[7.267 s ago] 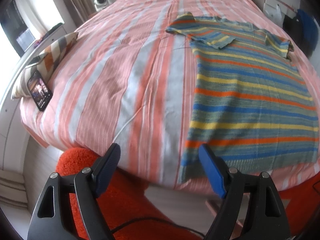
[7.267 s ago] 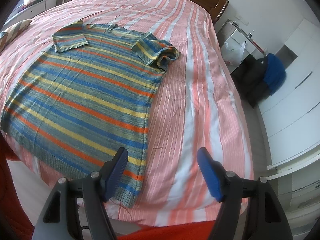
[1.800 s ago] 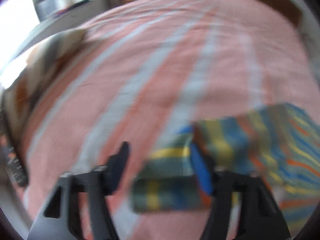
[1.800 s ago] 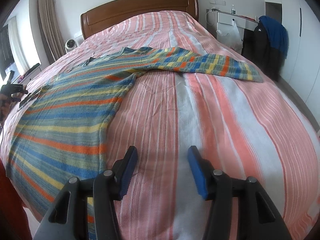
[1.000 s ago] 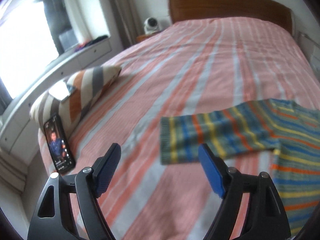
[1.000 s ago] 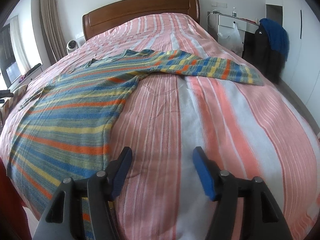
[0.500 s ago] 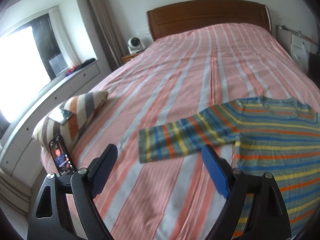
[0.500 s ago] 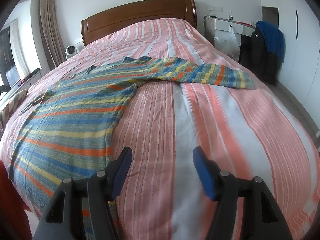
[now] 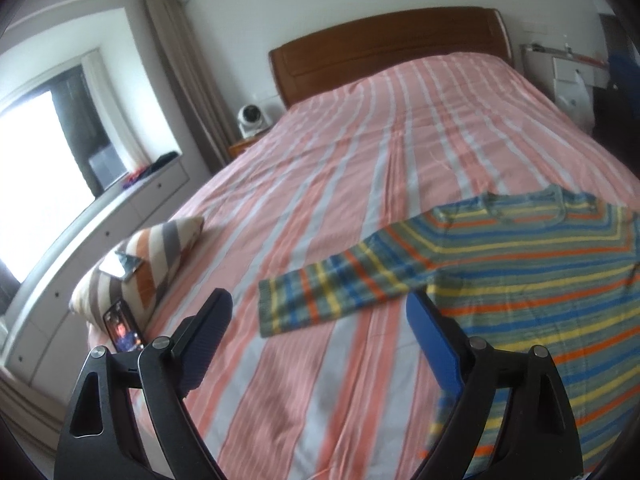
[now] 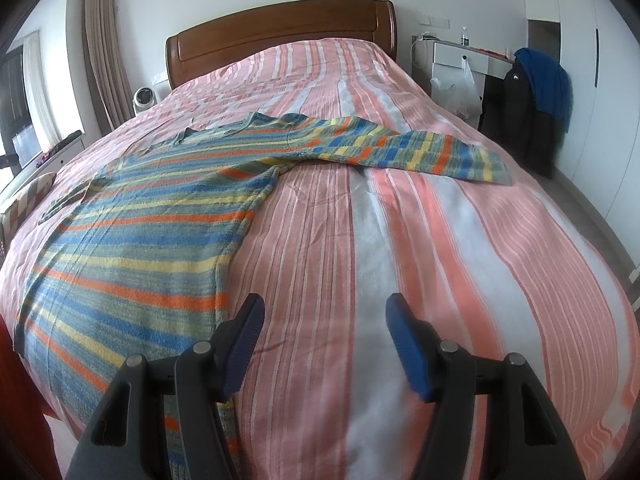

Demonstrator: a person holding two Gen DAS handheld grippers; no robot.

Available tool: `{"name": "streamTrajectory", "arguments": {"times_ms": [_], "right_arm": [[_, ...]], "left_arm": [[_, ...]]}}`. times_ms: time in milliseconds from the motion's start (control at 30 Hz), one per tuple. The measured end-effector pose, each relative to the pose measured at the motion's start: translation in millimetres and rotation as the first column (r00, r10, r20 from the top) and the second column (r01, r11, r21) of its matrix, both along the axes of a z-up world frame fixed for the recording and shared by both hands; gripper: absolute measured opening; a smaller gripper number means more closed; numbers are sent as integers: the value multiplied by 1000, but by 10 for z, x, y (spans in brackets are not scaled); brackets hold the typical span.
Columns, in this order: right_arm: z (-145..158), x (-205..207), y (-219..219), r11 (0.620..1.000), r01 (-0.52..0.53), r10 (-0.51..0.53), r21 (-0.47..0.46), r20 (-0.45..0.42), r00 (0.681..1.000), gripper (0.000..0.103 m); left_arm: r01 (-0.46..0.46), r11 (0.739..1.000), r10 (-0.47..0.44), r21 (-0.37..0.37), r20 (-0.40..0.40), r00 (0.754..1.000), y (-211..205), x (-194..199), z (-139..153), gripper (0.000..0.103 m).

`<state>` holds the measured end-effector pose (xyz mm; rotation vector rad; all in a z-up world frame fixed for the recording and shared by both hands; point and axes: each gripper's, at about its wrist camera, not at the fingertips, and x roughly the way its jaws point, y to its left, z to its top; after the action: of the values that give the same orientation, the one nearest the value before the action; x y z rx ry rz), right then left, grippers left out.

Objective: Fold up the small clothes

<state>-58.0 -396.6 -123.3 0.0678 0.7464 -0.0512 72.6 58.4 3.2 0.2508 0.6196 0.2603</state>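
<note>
A bright window [image 9: 36, 168] is glaring at the far left of the left wrist view, with a low white drawer unit [image 9: 120, 216] running beneath it and beige curtains [image 9: 188, 92] hanging beside it. A striped cushion [image 9: 148, 264] is lying at the bed's left edge, a small flat shiny thing resting on top and a lit smartphone [image 9: 123, 326] leaning against its near end; whatever its screen is showing is too small to read. A small white fan [image 9: 251, 119] is sitting on the nightstand beside the brown wooden headboard [image 9: 384, 48]. The bed [image 9: 360, 168] is filling most of both views, wearing a cover striped in pink, salmon and white. The striped knit sweater [image 9: 520, 280] is lying flat on the bed, front side up, both long sleeves stretching outward. One sleeve [image 9: 332, 292] is reaching toward the cushion side; the other sleeve [image 10: 420, 152] is reaching toward the bed's opposite edge. On that side a white desk [image 10: 460, 56] is standing against the wall with a plastic bag hanging from it, and a dark jacket [image 10: 520, 112] and a blue garment [image 10: 548, 76] are draping next to it. No readable writing is showing anywhere.

The left gripper [image 9: 320, 344] has just been opening and is hovering released, nothing between its fingers. The right gripper [image 10: 324, 344] is hanging parted over bare cover, just beside the sweater's hem, gripping nothing.
</note>
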Motion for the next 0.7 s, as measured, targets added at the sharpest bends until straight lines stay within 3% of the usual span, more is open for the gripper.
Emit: {"name": "streamTrajectory", "arguments": {"times_ms": [433, 700], "right_arm": [[-1, -2, -4, 1000, 1, -1, 1, 1, 1000, 63], [3, 5, -9, 1000, -1, 1, -3, -1, 1000, 63]], "left_arm": [[36, 999, -36, 22, 21, 999, -214, -84, 111, 91], [36, 999, -36, 1, -6, 999, -220, -85, 69, 92]]}}
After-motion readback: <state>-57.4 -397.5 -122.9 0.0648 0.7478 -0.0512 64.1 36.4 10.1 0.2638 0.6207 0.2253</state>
